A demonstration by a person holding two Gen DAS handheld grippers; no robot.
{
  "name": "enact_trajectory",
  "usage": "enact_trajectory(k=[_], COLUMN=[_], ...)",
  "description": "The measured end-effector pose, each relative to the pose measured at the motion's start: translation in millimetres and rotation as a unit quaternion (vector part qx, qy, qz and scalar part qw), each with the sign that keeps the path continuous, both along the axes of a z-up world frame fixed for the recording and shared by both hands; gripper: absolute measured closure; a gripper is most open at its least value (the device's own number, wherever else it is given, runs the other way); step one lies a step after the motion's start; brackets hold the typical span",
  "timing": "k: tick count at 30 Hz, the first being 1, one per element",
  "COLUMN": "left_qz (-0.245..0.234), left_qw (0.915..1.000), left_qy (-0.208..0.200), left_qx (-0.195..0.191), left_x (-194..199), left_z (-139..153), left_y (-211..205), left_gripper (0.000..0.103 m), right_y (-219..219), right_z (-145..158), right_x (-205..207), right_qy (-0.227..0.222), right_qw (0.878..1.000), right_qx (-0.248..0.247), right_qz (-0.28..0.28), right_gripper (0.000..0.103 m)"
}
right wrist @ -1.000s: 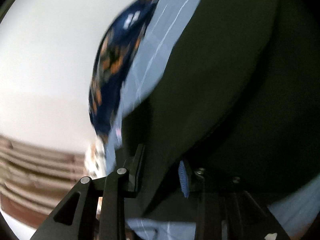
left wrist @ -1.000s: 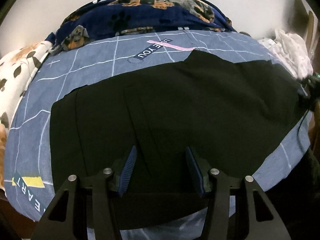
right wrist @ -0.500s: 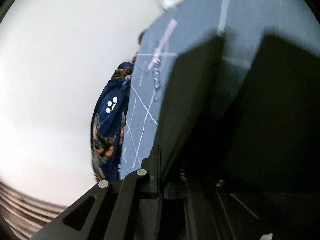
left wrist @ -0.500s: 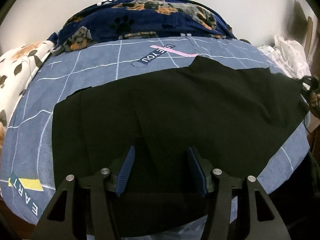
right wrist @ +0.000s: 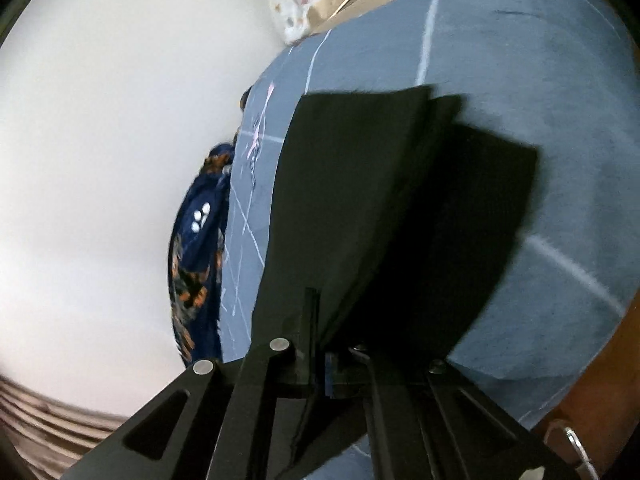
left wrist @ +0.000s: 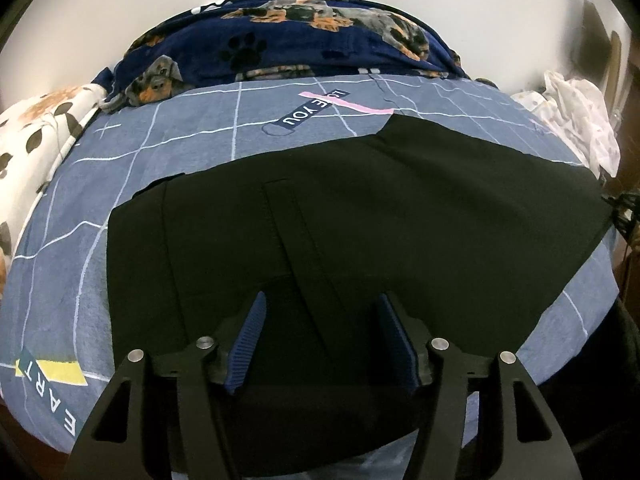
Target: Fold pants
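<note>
Black pants [left wrist: 360, 208] lie spread across a blue grid-patterned bedsheet [left wrist: 160, 140], waistband to the left. My left gripper [left wrist: 322, 300] hovers over the near middle of the pants. Its jaws are opening, and the blue pads [left wrist: 248, 340] touch no fabric. In the right wrist view my right gripper [right wrist: 318, 320] is shut on an edge of the pants [right wrist: 360, 184]. That end is lifted off the sheet [right wrist: 520, 60] as a stiff flap, with a lower layer and its shadow beneath.
A dark blue dog-print blanket [left wrist: 320, 40] is bunched at the far side by the white wall. A white leaf-print cloth [left wrist: 36, 128] lies left and crumpled white fabric [left wrist: 576, 116] right. The bed's wooden edge [right wrist: 592, 380] runs near my right gripper.
My right gripper closed on the pants edge and swung across, lifting that end off the sheet. My left gripper stayed in place while its jaws widened a little.
</note>
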State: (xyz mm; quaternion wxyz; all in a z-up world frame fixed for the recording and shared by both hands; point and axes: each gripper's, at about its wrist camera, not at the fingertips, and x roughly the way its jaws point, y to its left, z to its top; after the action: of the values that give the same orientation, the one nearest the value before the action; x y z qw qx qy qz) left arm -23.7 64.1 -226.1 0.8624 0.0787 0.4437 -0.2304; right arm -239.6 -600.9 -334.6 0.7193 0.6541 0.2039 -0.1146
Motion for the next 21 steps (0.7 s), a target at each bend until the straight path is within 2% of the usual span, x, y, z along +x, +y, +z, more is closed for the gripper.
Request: enact_trajectory(k=[3,11,14,21], left_qz=[-0.001,-0.003,-0.005,-0.01], left_qw=[1.0,1.0,1.0,0.9999], left_qy=[-0.001,-0.001,-0.002,-0.002], left_qx=[0.001,0.002,0.003,0.004], left_x=[0,1,1,1], left_z=[0,0,0,0], left_y=[0,0,0,-1], left_gripper=[0.042,0.04,0.04,0.038], right_y=[-7,-4,-5,-10], right_z=[-1,16,5,-3], right_x=[-11,-38,-43,-47], right_qy=[-0.006,0.001,0.012,-0.004], right_qw=[1.0,0.999,0.999,0.999], right_qx=[0.012,-0.025,-0.014,0.001], right_qz=[-0.018,-0.022,-0.026,-0.037], right_gripper=[0.098,0.1,0.1,0.099])
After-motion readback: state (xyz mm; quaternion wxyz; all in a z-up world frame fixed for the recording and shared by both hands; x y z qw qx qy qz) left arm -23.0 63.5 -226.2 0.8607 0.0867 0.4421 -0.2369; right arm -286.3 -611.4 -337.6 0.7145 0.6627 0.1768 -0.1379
